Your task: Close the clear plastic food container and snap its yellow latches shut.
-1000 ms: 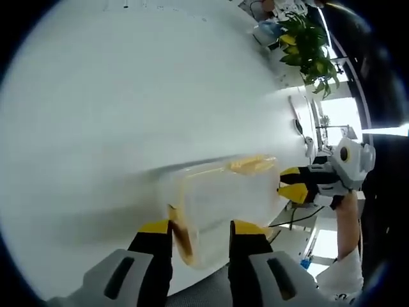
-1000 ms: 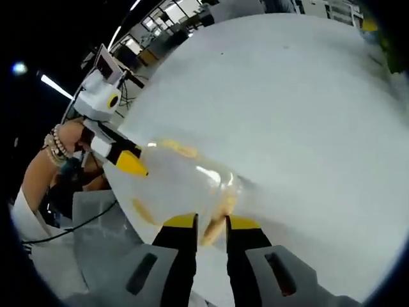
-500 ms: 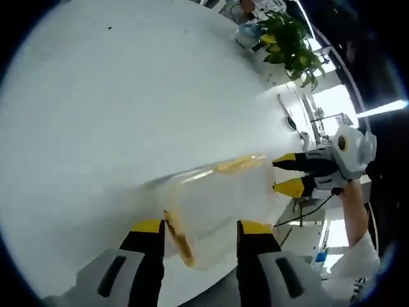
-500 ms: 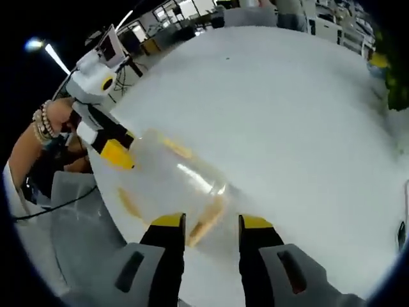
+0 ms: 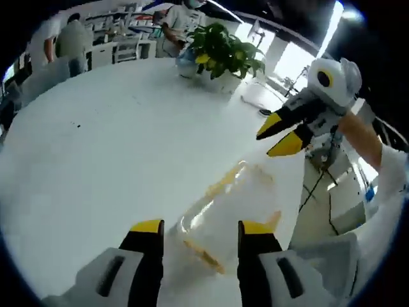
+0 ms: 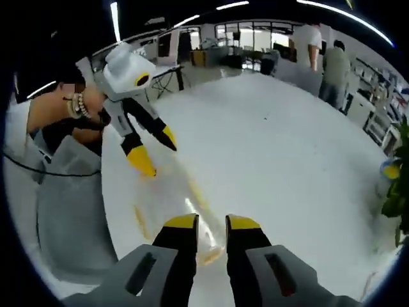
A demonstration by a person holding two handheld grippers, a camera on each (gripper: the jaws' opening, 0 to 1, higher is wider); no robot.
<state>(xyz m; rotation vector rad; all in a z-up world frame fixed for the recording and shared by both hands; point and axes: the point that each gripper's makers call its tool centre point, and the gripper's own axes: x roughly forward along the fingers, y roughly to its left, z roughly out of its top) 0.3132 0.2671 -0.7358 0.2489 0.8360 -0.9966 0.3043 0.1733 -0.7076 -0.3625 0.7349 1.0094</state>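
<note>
**A:** While both grippers hang above it, where does the box sit? Start with the big stuff.

**B:** Large white round desk. The clear plastic food container with yellow latches lies right at the desk's near edge, by the person. Potted green plant near the far edge, well apart.

**A:** Long axis?

**B:** In the left gripper view it runs from between the left gripper's jaw tips up and away toward the right gripper. One short end with a yellow latch lies between the left jaws. Same container in the right gripper view: the near end is just ahead of the right gripper, the far end lies under the left gripper.

**A:** Finger state?

**B:** Left: spread wide, straddling the end, holding nothing as far as I can see. Right: narrow gap, tips not touching, nothing pinched. It looks lifted off the box.

**A:** Which is nearer?

**B:** Left, I'd judge. Each has a short end ahead of it along the axis. Motion blur; can't tell if the latches are seated.
</note>
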